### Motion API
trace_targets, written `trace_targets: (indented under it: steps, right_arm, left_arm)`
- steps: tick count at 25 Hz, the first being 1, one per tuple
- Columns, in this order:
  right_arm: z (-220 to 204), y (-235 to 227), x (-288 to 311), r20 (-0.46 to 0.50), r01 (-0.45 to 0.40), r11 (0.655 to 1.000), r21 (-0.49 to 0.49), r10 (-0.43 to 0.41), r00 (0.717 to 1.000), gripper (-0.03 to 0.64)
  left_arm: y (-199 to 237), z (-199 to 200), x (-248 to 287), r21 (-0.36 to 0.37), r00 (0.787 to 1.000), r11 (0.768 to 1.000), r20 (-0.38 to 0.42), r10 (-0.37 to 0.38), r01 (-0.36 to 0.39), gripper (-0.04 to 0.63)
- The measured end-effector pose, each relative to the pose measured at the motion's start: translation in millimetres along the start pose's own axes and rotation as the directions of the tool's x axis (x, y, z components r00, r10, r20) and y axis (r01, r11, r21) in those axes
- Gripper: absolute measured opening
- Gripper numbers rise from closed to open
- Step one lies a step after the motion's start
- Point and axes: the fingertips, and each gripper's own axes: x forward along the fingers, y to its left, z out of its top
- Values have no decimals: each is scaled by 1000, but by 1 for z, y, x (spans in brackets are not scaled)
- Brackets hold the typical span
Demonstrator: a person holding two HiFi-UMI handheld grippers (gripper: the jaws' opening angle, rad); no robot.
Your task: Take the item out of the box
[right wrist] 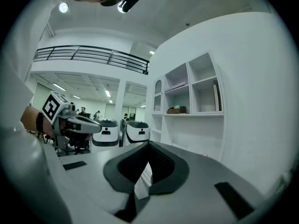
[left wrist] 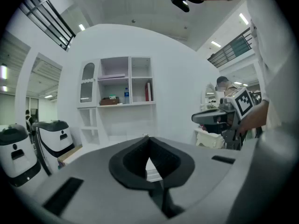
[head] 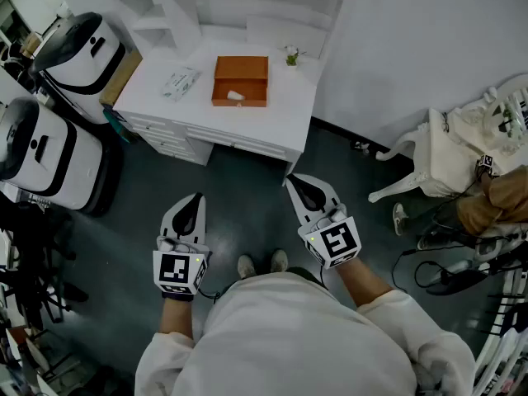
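An open orange box (head: 241, 81) lies on the white desk (head: 276, 122) far ahead of me, with a small white item (head: 236, 96) inside near its front wall. My left gripper (head: 195, 198) and right gripper (head: 294, 180) hang side by side above the dark floor, well short of the desk. Both are shut and hold nothing. In the left gripper view the jaw tips (left wrist: 148, 138) meet, pointing towards the shelving. The right gripper view shows its tips (right wrist: 149, 143) closed the same way. The box is hidden in both gripper views.
A pale packet (head: 180, 83) and a small plant (head: 292, 55) also sit on the desk. Two white machines (head: 78, 52) (head: 41, 155) stand at the left. A white chair with bags (head: 445, 159) and cables are at the right. Wall shelves (left wrist: 124, 87) rise behind the desk.
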Motion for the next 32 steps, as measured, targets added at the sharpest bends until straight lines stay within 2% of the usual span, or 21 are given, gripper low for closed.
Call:
trace_targets:
  steps: [11,14,15,17,19,25,32]
  right_arm:
    - [-4,-5,2,-8,-23,1000,5,23,1000,21]
    - [1,-10,2,24,-34,999,37,33,999,23]
    - [2,-11,3,33,-44,998,53,42,999,37]
    - [2,-13,6,38,-65,994,84,62,997,256]
    - [4,-16,5,51,-70,994,87,66,997,293]
    - [6,-31,-6,78,-78,994,74,73,994,305]
    - [-13,-50,4,87,-142,987,73,136,987,327]
  left_arm:
    - [-4,-3,4,-7,1000,1000,-16,11,-11,5]
    - [-4,-1,7,-5,1000,1000,-21,17,-17,6]
    - [-3,0,8,-4,1000,1000,-22,18,-18,5]
    - [-2,-1,10,-4,999,1000,-25,21,-21,5]
    - [-4,-1,11,-4,999,1000,-27,23,-23,6]
    - [-15,0,17,-2,999,999,-37,35,-35,5]
    - [-19,-14,25,2,994,996,-66,91,-91,5]
